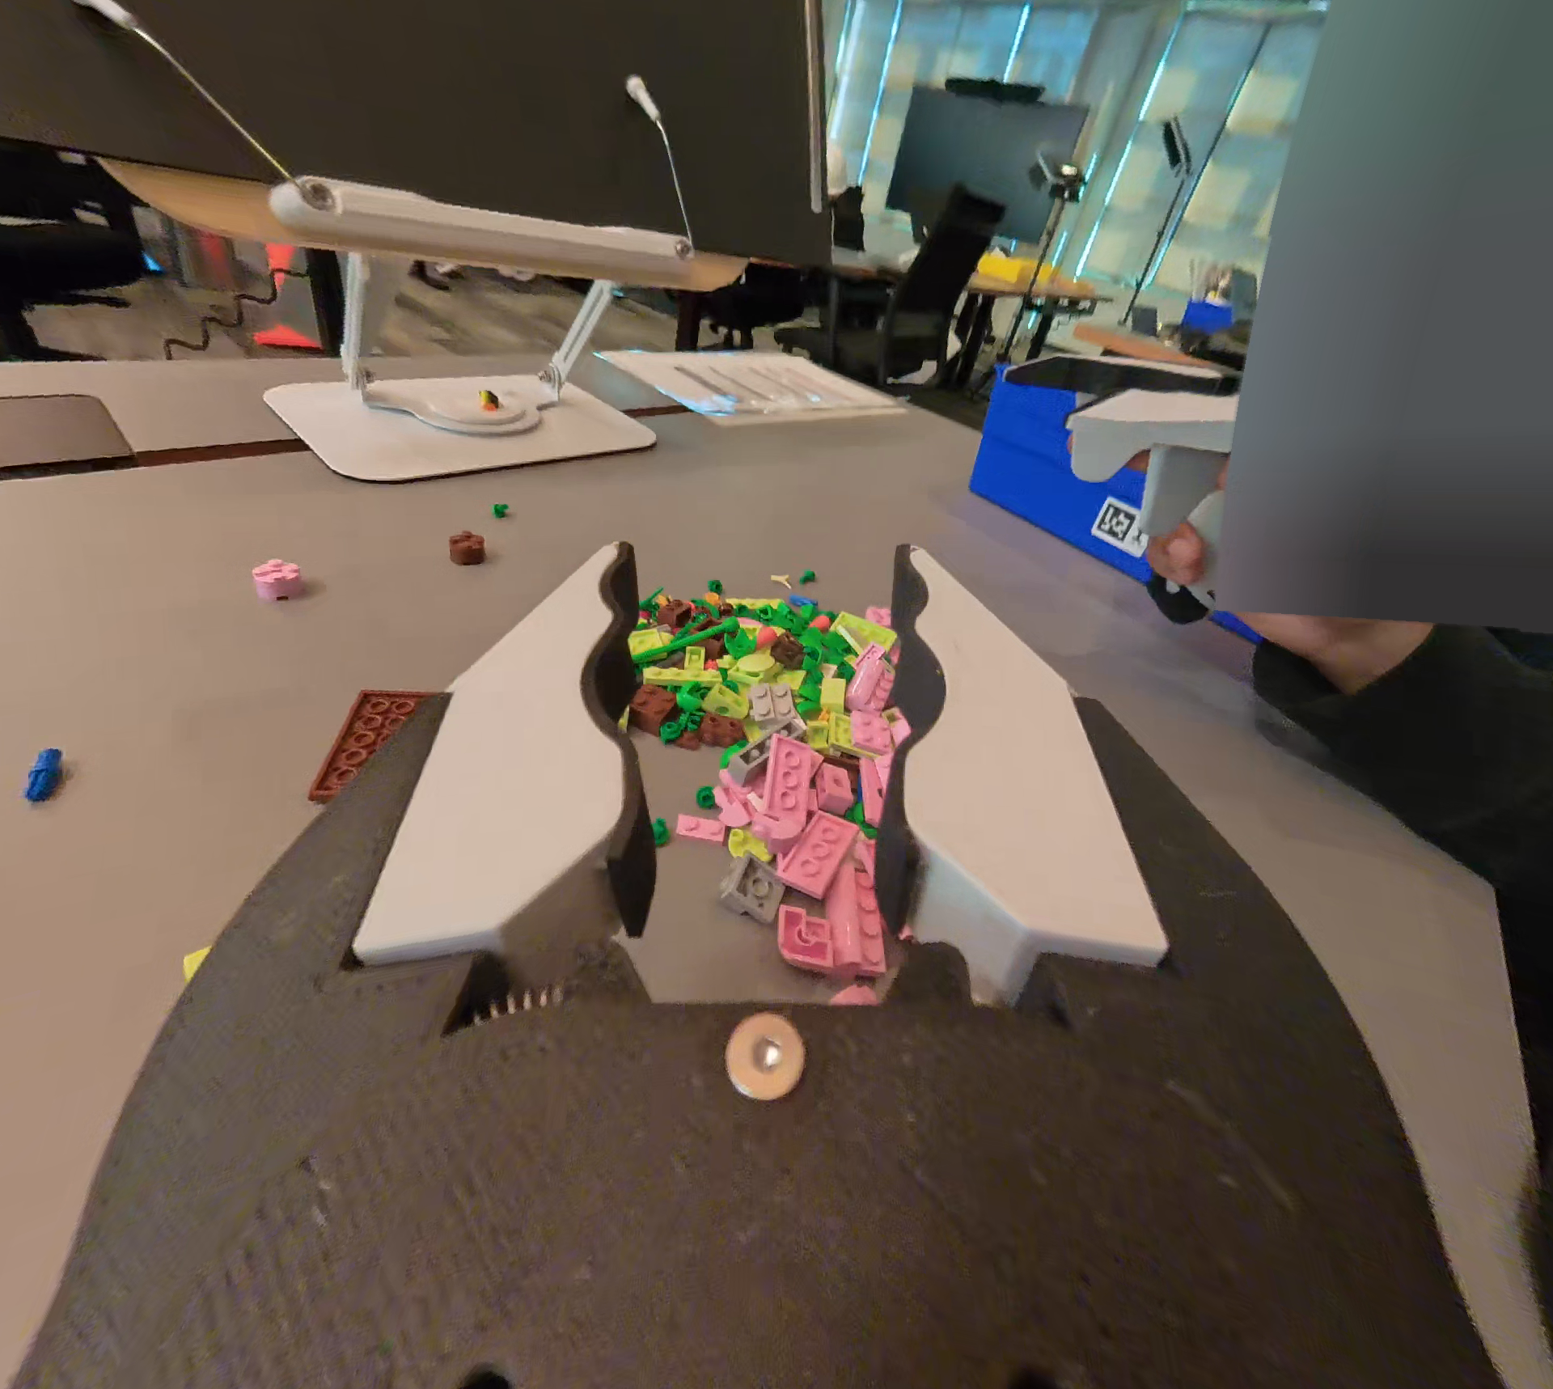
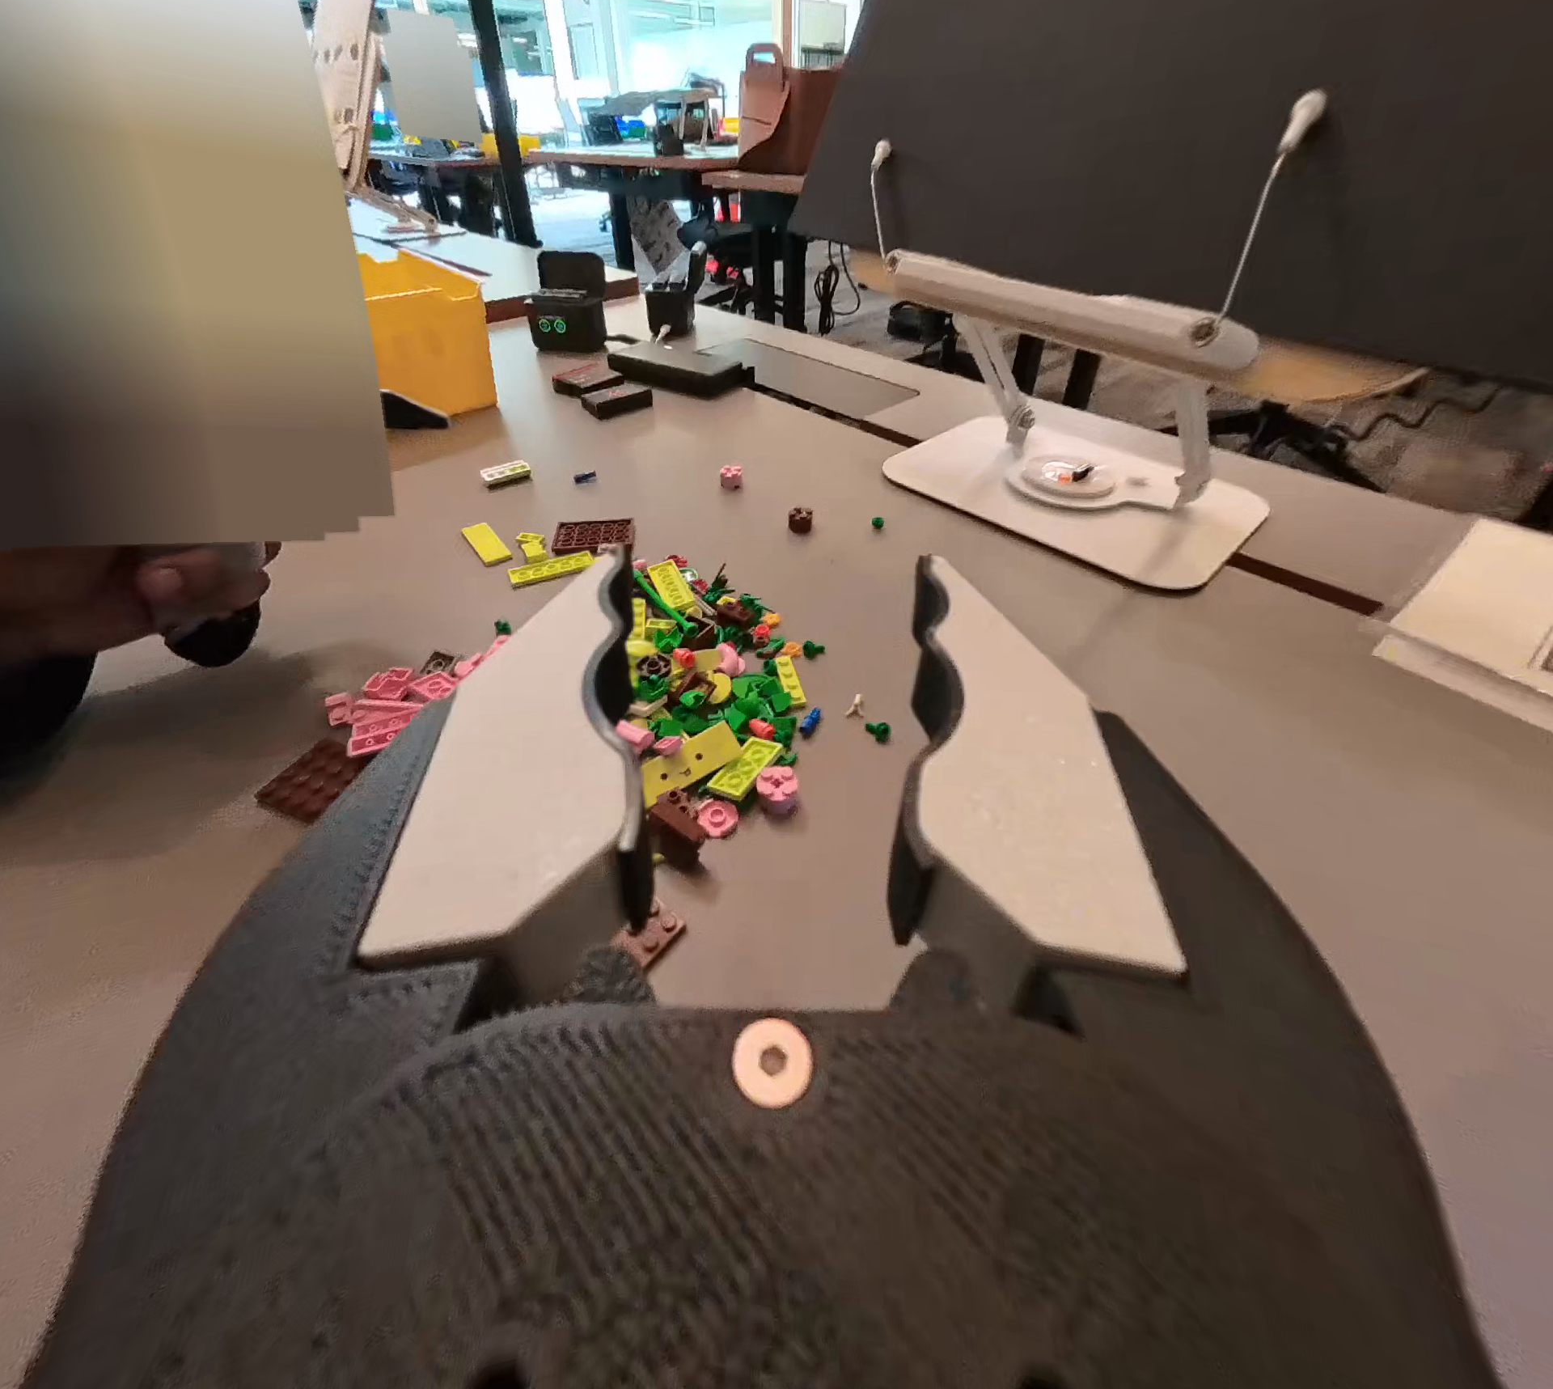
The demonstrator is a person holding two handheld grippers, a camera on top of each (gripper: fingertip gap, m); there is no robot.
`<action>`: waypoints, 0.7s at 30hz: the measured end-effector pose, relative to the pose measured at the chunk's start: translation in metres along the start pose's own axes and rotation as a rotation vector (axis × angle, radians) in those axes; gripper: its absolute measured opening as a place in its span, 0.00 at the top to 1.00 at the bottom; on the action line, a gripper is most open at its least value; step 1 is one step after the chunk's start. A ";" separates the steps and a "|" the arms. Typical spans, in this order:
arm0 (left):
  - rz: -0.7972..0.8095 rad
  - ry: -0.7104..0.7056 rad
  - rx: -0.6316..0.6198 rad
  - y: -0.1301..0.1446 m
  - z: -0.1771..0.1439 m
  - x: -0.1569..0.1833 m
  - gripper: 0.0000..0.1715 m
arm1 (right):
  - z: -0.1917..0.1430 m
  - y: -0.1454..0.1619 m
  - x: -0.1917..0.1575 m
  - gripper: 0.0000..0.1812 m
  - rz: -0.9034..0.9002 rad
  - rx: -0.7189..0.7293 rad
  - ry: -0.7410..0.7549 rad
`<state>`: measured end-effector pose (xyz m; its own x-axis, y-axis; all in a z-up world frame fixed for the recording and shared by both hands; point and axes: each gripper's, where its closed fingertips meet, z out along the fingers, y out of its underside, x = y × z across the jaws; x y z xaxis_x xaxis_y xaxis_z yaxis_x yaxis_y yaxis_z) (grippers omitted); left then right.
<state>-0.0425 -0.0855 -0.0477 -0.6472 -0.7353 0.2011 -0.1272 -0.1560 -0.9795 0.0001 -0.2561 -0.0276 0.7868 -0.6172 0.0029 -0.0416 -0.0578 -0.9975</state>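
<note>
On a grey table (image 1: 840, 491), a heap of small toy bricks (image 1: 773, 710) lies in pink, lime, green, brown and grey.

In the left wrist view, going left to right: a blue piece (image 1: 44, 774) lies alone near the table's left edge. A pink round brick (image 1: 279, 579) and a brown round brick (image 1: 466, 547) sit apart from the heap, farther back. A brown studded plate (image 1: 361, 743) lies flat, partly hidden behind the left finger. The left gripper (image 1: 765, 567) hovers over the heap with its two fingers spread wide and nothing between them. Beyond it stands a white stand (image 1: 471, 424) carrying a dark board (image 1: 420, 21). At the table's right edge sits a blue box (image 1: 1042, 474), with a person's hand (image 1: 1176, 550) in front of it.

In the right wrist view, a yellow bin (image 2: 429, 340) stands toward the far left corner. Lime plates (image 2: 538, 559) and pink bricks (image 2: 378, 710) lie left of the heap's middle. The right gripper (image 2: 773, 575) hangs above the green and lime pieces (image 2: 723, 701), fingers wide apart, gripping nothing. The white stand (image 2: 1084, 500) sits to the right, near the table's far edge.
</note>
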 end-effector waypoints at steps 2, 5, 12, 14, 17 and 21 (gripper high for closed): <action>-0.024 0.013 0.007 -0.001 -0.001 -0.001 0.65 | -0.002 -0.004 -0.004 0.64 -0.007 0.019 -0.005; -0.026 0.037 0.015 -0.002 -0.001 0.002 0.64 | 0.000 -0.002 -0.015 0.63 0.003 0.023 -0.055; 0.058 0.002 0.029 -0.006 -0.004 -0.001 0.65 | 0.008 0.014 -0.026 0.69 -0.130 -0.067 -0.049; 0.142 -0.072 0.036 -0.011 -0.013 -0.019 0.69 | 0.010 0.018 -0.027 0.68 -0.167 -0.094 -0.037; 0.269 -0.310 -0.126 0.005 -0.036 -0.081 0.77 | 0.012 0.023 -0.023 0.67 -0.181 -0.126 -0.015; 0.210 -0.378 -0.182 0.009 -0.057 -0.114 0.78 | 0.014 0.031 -0.021 0.68 -0.155 -0.168 -0.011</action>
<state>-0.0131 0.0344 -0.0802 -0.3579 -0.9327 -0.0458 -0.1748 0.1150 -0.9779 -0.0092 -0.2339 -0.0596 0.7982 -0.5825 0.1535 -0.0209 -0.2814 -0.9594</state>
